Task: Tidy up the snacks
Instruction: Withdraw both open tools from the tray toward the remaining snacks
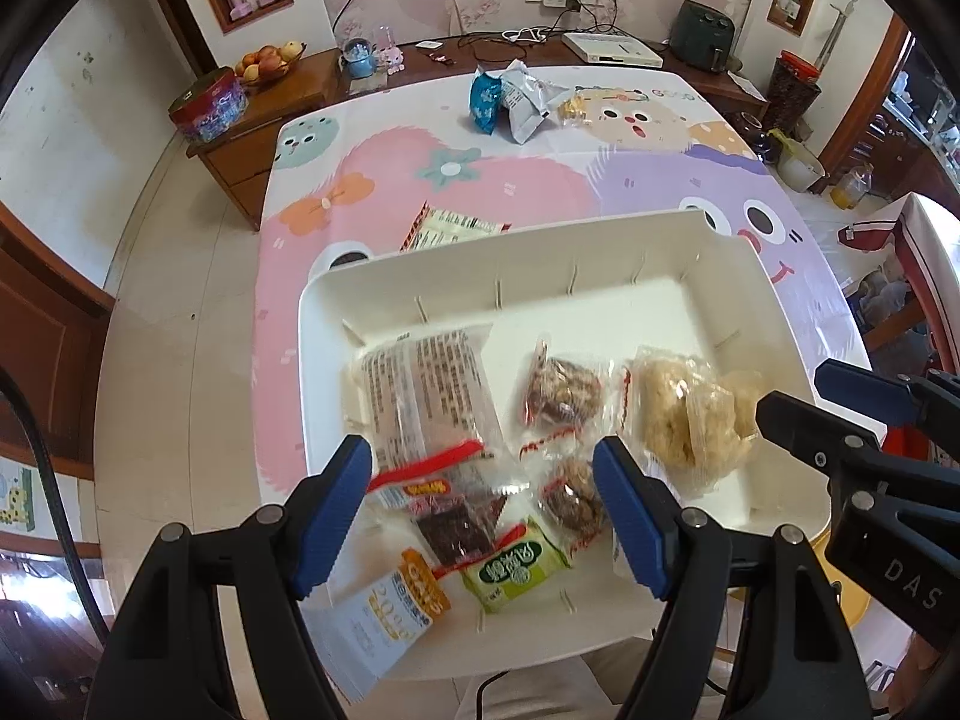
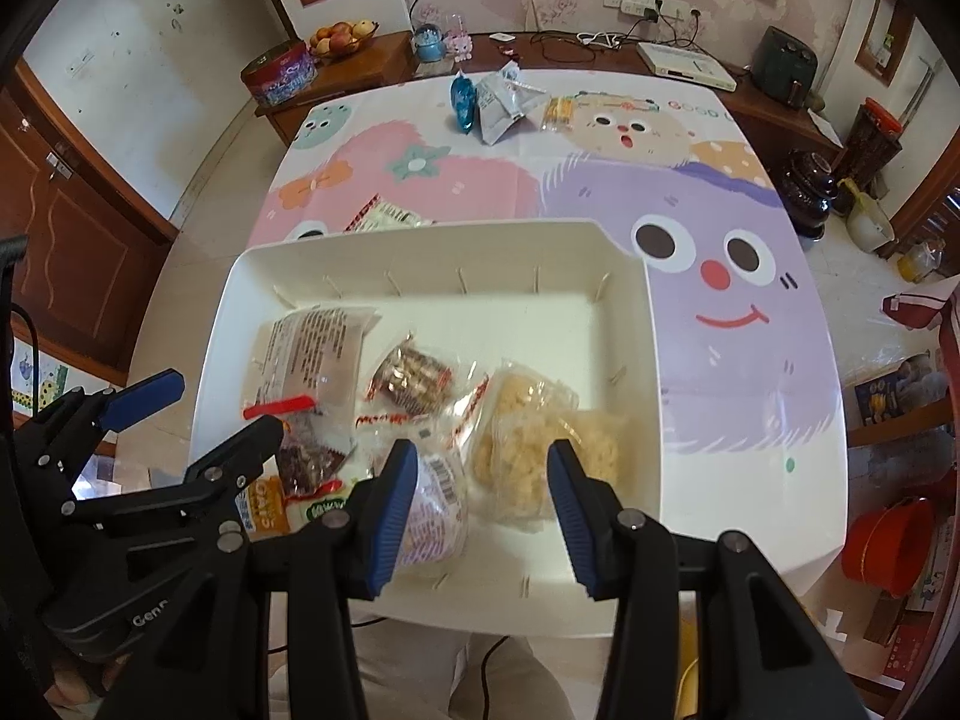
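Tray rim: the white tray sits at the near edge of the table, and its near rim reaches that edge.
Free room in tray: the far half of the tray floor is bare; the snacks crowd the near half.
Table: a cartoon-printed cloth covers it, with wide bare stretches beyond the tray's far rim.
Loose snacks: a red-edged packet lies just beyond the tray's far rim; a blue bag, a silver bag and a small yellow pack lie well beyond the tray, near the table's far edge.
Room: a wooden sideboard stands past the table's far edge, carrying a fruit bowl and a round tin.
Left gripper: jaws wide apart, holding nothing, above the tray's near-left part.
Between left jaws: a dark brown snack packet and a green packet lie in the tray below the gap; a long clear wrapper lies just beyond it.
Right gripper: jaws wide apart, empty, above the tray's near-right part.
Between right jaws: pale puffed-rice cakes lie below the gap; a pink printed packet lies against the left finger in the right wrist view.
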